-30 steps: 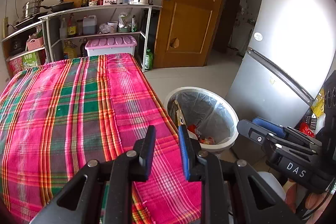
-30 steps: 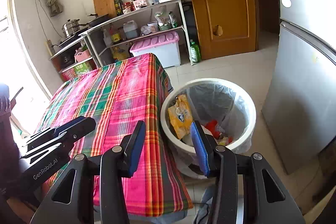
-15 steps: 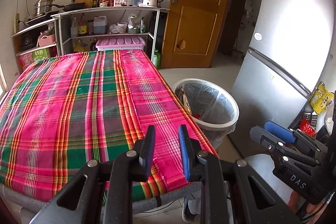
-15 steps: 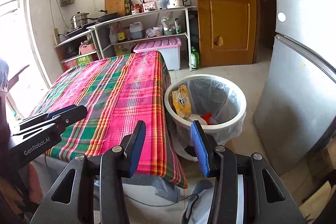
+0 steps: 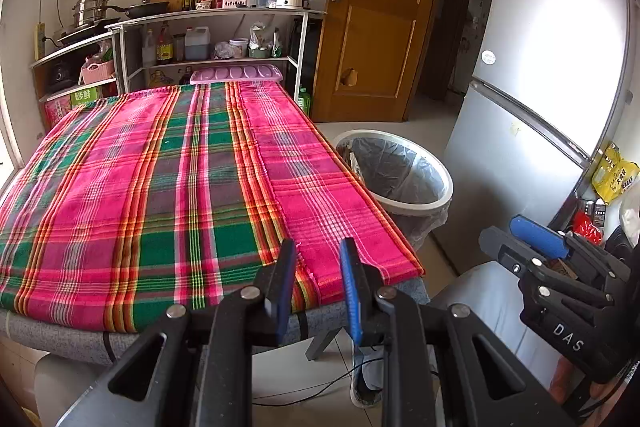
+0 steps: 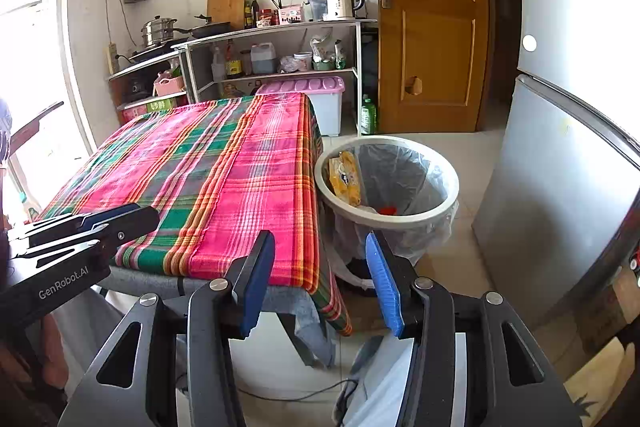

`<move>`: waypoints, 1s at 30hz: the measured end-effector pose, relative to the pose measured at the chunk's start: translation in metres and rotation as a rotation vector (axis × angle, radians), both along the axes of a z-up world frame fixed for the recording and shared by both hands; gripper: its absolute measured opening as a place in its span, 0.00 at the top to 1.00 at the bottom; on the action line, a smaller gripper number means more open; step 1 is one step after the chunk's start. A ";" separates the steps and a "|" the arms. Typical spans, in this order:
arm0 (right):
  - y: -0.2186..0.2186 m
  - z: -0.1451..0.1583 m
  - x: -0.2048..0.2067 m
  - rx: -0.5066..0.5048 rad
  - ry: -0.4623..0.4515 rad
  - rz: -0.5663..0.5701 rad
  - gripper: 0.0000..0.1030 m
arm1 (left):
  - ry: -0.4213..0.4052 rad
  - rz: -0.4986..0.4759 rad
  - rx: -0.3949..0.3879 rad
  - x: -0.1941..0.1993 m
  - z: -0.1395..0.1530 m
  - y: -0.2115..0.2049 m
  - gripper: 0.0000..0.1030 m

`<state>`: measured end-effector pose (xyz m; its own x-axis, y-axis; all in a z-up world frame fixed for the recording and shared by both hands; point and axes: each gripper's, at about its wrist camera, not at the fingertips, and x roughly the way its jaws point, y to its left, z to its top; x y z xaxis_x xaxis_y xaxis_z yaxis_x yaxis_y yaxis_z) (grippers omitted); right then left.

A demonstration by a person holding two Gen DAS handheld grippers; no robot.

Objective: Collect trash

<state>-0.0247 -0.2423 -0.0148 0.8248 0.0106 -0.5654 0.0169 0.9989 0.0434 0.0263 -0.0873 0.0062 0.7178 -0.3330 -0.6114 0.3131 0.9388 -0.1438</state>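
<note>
I have the left tongs [image 5: 318,283] hanging off the near end of the desk [image 5: 160,187], pointed level along its plaid cloth, the two blue pads apart with nothing between them. The right tongs [image 6: 320,275] sit to the right of them and lower, aimed past the desk's near right corner toward the bin [image 6: 386,183]; their pads stand wider apart, also with nothing in them. Each tool shows up in the other's camera: the right one at the right edge of the left view, the left one at the left edge of the right view.

The bin stands on the floor just beside the desk's right edge, between the desk and the fridge [image 6: 560,187]. It has a white rim and a clear liner. From the right view I can see a yellow wrapper [image 6: 345,179] leaning against the inner wall nearest the desk, and something red [image 6: 387,210] low down with pale scraps next to it; I cannot make out what those are. From the left view the desk edge cuts off the near side of the bin, so I see only the liner and none of the contents.

The hands holding the tools are mostly out of frame. The far shelves [image 5: 216,39] are crowded with bottles and pots too small to read.
</note>
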 end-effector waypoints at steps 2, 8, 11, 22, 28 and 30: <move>-0.001 0.000 -0.002 -0.001 -0.003 -0.002 0.52 | 0.000 0.000 0.005 -0.001 0.000 -0.001 0.77; -0.001 0.001 -0.002 -0.005 -0.003 -0.008 0.52 | -0.005 0.004 0.009 -0.003 0.000 -0.001 0.77; -0.001 0.000 -0.003 -0.004 -0.002 -0.010 0.52 | -0.003 0.005 0.008 -0.003 0.000 -0.001 0.77; -0.001 0.001 -0.003 -0.006 -0.001 -0.013 0.52 | -0.003 0.007 0.011 -0.003 -0.001 -0.002 0.77; -0.003 0.001 -0.003 -0.005 -0.004 -0.020 0.52 | -0.004 0.006 0.010 -0.003 -0.001 -0.002 0.77; -0.003 0.002 -0.003 -0.005 -0.004 -0.023 0.52 | -0.005 0.004 0.009 -0.004 -0.001 -0.001 0.77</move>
